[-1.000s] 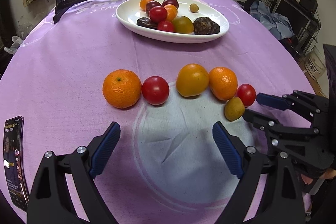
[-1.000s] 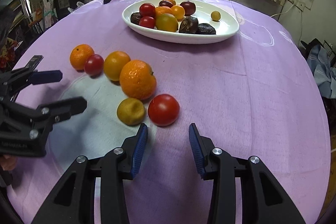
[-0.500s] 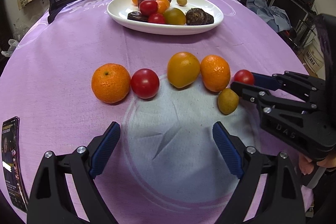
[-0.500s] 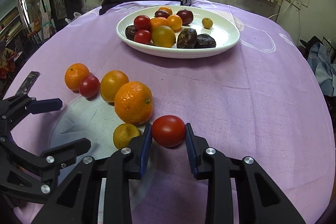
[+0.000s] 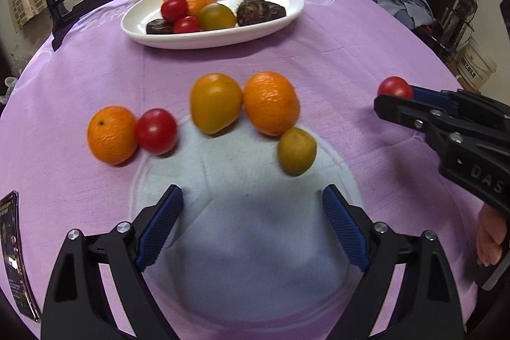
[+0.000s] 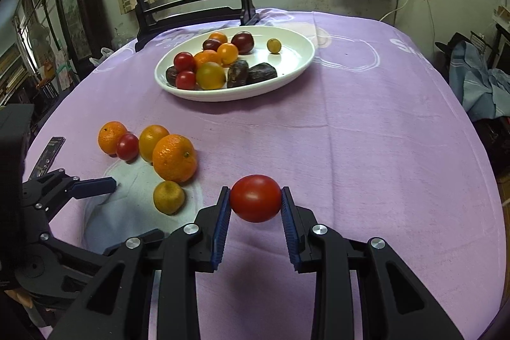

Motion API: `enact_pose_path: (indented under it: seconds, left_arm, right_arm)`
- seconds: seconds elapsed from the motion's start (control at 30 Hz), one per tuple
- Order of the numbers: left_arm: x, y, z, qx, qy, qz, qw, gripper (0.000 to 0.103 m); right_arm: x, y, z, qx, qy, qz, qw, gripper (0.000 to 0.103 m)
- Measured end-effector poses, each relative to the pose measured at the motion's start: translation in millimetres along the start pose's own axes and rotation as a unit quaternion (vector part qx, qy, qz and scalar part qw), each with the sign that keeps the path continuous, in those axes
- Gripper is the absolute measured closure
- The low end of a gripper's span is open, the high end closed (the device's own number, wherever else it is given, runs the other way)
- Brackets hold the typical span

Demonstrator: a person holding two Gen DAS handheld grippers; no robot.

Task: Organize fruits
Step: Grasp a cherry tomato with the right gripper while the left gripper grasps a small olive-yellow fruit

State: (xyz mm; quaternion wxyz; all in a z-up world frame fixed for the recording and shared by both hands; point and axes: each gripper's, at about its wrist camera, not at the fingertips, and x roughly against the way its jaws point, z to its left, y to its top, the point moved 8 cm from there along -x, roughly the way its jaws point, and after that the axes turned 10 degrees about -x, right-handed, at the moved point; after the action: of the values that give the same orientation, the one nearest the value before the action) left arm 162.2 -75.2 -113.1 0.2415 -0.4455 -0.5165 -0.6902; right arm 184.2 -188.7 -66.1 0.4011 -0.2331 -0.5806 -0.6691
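My right gripper (image 6: 255,199) is shut on a red tomato (image 6: 255,198) and holds it a little above the purple tablecloth (image 6: 366,148); the same tomato (image 5: 394,87) shows at the right gripper's tips in the left wrist view. My left gripper (image 5: 251,212) stands open over a pale patch of cloth, nothing between its fingers. Ahead of it lie an orange (image 5: 111,134), a red tomato (image 5: 156,131), a yellow-orange fruit (image 5: 215,102), a second orange (image 5: 271,102) and a small yellow-green fruit (image 5: 296,151). A white oval plate (image 6: 296,66) at the back holds several fruits.
A phone (image 5: 14,257) lies at the table's left edge. A dark wooden screen stand (image 6: 191,5) rises behind the plate. Clothes and boxes (image 5: 414,5) sit beyond the table's right side. A hand (image 5: 491,235) grips the right tool.
My right gripper closed on the red tomato beside the orange and lifted it off the cloth, away to the right. The left gripper drifted closer to the row of fruit, still open.
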Motion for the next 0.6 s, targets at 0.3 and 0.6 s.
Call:
enact_pose_path:
  seconds: [0.3, 0.6]
  left_arm:
    - [-15.1, 26.5, -5.9, 0.008, 0.020, -0.002, 0.9998, 0.030]
    - [-4.8, 25.7, -17.8, -0.021, 0.028, -0.019, 0.9992, 0.078]
  right_arm:
    - [3.6, -4.1, -8.4, -0.011, 0.008, 0.003, 1.000, 0.071]
    - [-2.7, -8.2, -5.7, -0.004, 0.001, 0.010, 1.000, 0.071]
